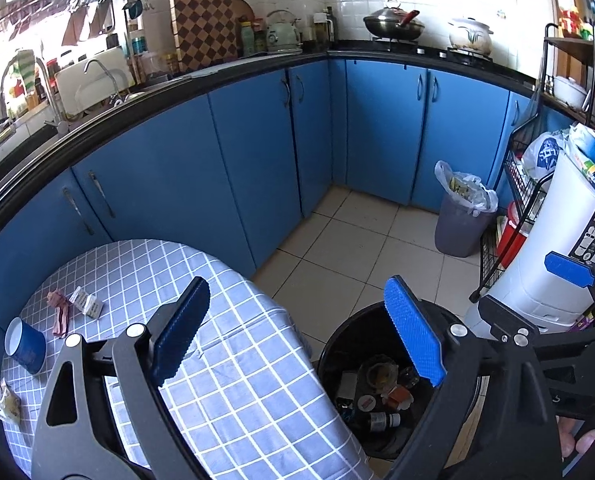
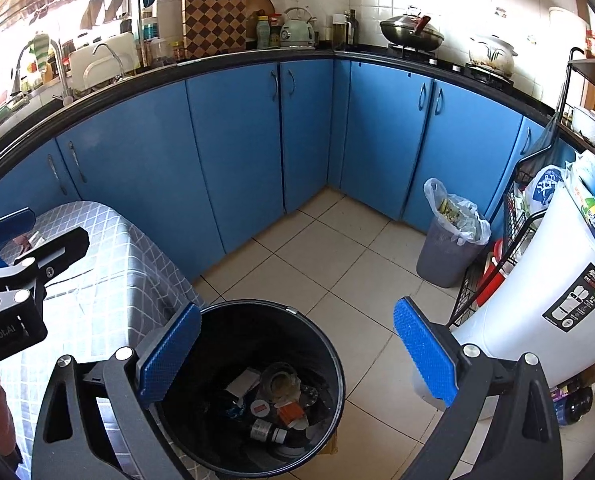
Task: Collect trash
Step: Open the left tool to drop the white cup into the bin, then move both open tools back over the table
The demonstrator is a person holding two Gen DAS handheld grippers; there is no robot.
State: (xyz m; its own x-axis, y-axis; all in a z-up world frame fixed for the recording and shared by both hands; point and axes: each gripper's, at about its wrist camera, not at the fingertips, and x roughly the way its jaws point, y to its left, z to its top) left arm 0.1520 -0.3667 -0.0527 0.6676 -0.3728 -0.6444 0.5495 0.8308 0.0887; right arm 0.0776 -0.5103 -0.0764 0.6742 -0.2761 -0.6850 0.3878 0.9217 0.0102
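A black trash bin stands on the floor beside a table with a checked cloth. Inside the bin lie a small bottle, a clear cup and scraps. My left gripper hangs open over the table edge and the bin, with nothing between its fingers. On the table lie a blue paper cup, a red wrapper, a white packet and a crumpled wrapper. My right gripper is open and empty above the bin.
Blue cabinets run along the back under a black counter. A grey bin with a plastic bag stands in the corner. A white appliance and a wire rack crowd the right. Tiled floor lies between them.
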